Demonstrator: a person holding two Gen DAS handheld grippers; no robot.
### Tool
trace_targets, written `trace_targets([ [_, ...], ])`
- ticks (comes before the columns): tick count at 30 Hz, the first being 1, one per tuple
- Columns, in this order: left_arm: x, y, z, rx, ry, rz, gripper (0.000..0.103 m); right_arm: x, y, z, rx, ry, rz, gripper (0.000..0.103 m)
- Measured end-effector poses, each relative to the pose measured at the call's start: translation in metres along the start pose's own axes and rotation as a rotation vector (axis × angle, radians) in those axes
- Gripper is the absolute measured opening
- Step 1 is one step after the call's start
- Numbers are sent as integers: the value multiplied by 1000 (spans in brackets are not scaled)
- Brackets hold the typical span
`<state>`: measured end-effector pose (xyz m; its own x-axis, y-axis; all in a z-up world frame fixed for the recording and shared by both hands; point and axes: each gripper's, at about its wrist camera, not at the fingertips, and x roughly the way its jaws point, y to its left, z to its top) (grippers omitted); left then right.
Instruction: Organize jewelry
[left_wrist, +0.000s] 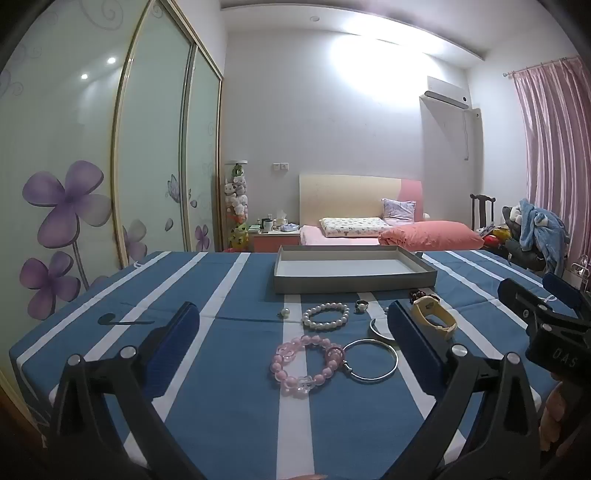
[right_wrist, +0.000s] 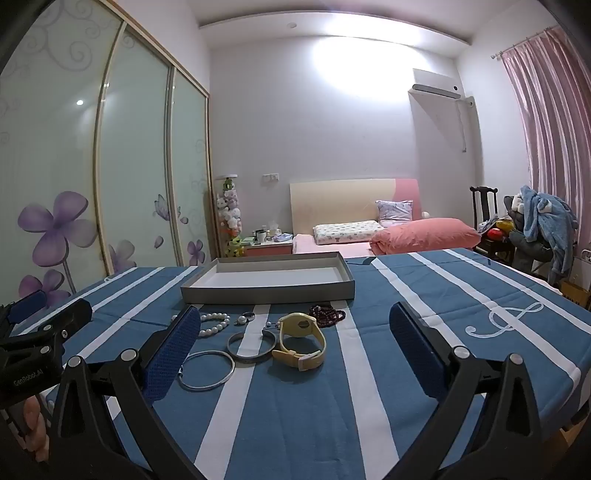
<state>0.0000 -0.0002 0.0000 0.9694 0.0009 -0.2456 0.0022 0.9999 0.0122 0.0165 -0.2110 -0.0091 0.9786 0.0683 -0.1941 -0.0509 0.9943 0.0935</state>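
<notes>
Both tongs, left and right, agape and empty above bracelets near gray tray

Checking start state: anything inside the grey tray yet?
The grey tray shows only bare white floor in both views; no jewelry in it. The strip just behind its near wall is hidden. The pearl bracelet and yellow watch lie outside on the tablecloth.

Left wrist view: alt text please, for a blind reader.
Open left gripper hovers over a blue striped tablecloth, framing a pink bead bracelet and silver bangle. Beyond lie a pearl bracelet, yellow watch and an empty tray.
</notes>
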Motion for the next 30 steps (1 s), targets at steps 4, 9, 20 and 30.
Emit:
trace_targets([
  [4, 0, 0, 0, -2, 2, 0, 99, 0, 0, 0, 1, -1, 0, 101],
  [9, 0, 0, 0, -3, 0, -1, 99, 0, 2, 0, 0, 0, -2, 101],
  [20, 0, 0, 0, -5, 1, -2, 99, -1, 1, 0, 2, 0, 1, 101],
  [30, 0, 0, 0, -6, 1, -2, 99, -1, 1, -1, 2, -1, 0, 101],
])
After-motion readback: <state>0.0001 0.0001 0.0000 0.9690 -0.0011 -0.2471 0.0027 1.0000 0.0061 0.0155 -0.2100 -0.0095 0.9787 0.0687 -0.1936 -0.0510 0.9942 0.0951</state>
